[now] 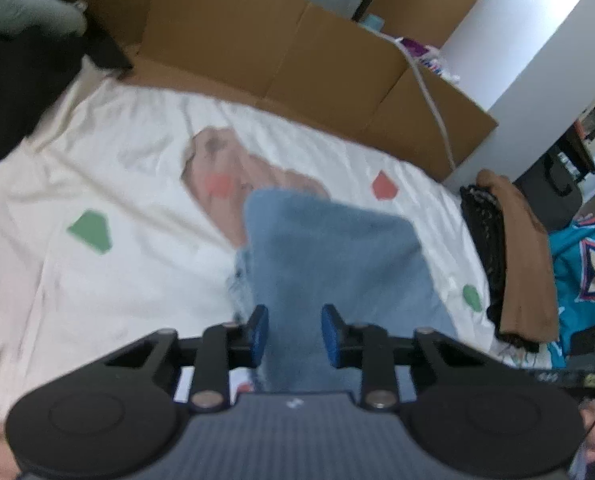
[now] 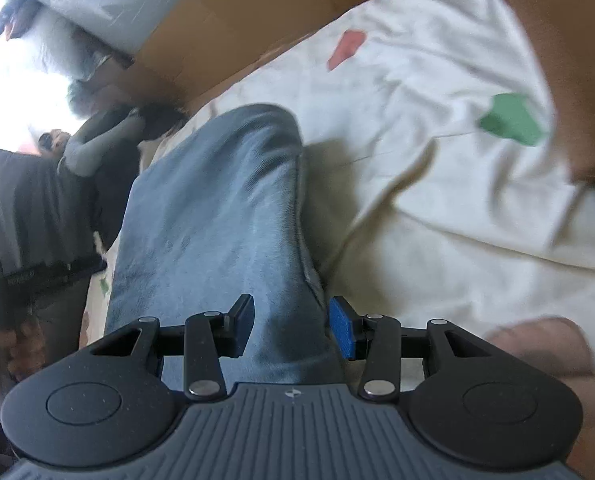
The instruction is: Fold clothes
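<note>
No brand or label we can actually read here: there's some white print on a black bar at the left edge of the right wrist view, but it's too blurry. Going left to right on the bed, we've got a dark pile of clothes, then the white sheet with green and red patches, a pinkish garment lying on it, and the blue jeans draped over that in the middle. Cardboard lines the far side, and folded brown and black clothes sit at the right edge. Our left hand-held gripper straddles the denim, pads not pressing. Our right hand-held gripper likewise has denim between its pads, with the blue one looking just clear.
</note>
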A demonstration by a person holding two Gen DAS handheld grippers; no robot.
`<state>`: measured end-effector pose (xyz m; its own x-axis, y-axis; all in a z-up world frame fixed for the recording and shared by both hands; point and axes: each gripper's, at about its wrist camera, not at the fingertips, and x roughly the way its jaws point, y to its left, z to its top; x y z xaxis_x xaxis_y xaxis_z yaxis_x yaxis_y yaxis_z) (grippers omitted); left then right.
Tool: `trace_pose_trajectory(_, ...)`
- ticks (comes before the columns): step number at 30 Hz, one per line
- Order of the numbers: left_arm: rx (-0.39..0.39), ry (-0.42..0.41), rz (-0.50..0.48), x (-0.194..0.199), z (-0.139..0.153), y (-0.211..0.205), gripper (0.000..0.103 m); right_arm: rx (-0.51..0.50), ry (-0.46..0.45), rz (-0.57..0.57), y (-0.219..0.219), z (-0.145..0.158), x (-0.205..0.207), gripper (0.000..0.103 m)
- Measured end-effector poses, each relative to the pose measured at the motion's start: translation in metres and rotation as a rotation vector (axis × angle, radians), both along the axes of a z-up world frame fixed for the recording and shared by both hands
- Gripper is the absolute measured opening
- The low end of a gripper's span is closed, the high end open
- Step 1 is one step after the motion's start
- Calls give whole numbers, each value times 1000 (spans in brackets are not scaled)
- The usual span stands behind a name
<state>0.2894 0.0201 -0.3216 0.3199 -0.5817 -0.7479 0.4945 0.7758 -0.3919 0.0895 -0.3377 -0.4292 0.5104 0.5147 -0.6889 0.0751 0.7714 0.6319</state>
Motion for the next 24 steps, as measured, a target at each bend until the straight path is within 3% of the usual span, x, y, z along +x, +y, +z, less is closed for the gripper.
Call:
trace_pose_trajectory(4,-43,-4,-86,0,-7,-23,27,15,16,40,11,-13,9,45)
trace_pose_trajectory(7,16,45,-89,3,-30,-34,18,30,37,52,15,-18,2,44)
trace_pose_trajectory(8,37,60,-78,3,-38,-36,10,33,40,48,16,-19,-1,43)
trace_pose_trajectory(10,50,61,-72,1,-47,-36,10,53,63,36,14,-20,-5,40)
trace_pose_trajectory(12,64,45,-81,0,-48,-35,3,67,89,14,12,-20,-10,39)
trace_pose_trajectory(24,31,88,-49,6,-56,-27,2,110,168,-20,17,-17,-33,40)
